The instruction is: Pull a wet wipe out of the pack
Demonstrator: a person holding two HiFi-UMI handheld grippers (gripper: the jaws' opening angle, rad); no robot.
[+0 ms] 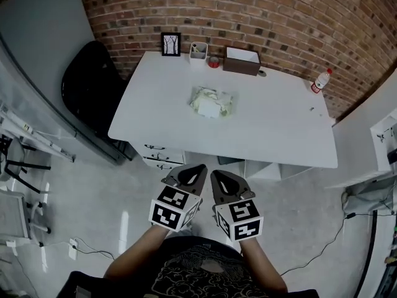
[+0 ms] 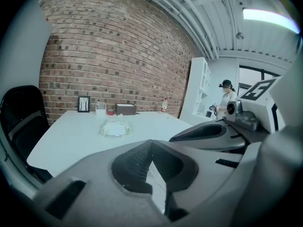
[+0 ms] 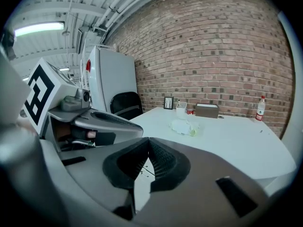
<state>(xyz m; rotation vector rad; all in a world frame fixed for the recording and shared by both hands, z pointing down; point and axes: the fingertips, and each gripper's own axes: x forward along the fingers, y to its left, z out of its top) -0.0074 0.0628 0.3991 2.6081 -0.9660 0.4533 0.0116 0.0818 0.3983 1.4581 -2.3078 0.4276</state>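
The wet wipe pack [image 1: 212,101] lies near the middle of the white table [image 1: 279,135], pale green and white, with a wipe bunched on top. It shows small in the left gripper view [image 2: 115,127] and in the right gripper view [image 3: 183,126]. Both grippers hang side by side in front of the table's near edge, well short of the pack. My left gripper [image 1: 188,174] is shut with nothing between its jaws. My right gripper [image 1: 224,180] is shut and empty too.
Along the table's far edge stand a small picture frame [image 1: 170,44], a white cup [image 1: 198,50], a brown tissue box [image 1: 242,60] and a bottle [image 1: 320,81] at the right. A black chair [image 1: 90,82] is at the table's left. A drawer unit [image 1: 162,156] sits underneath.
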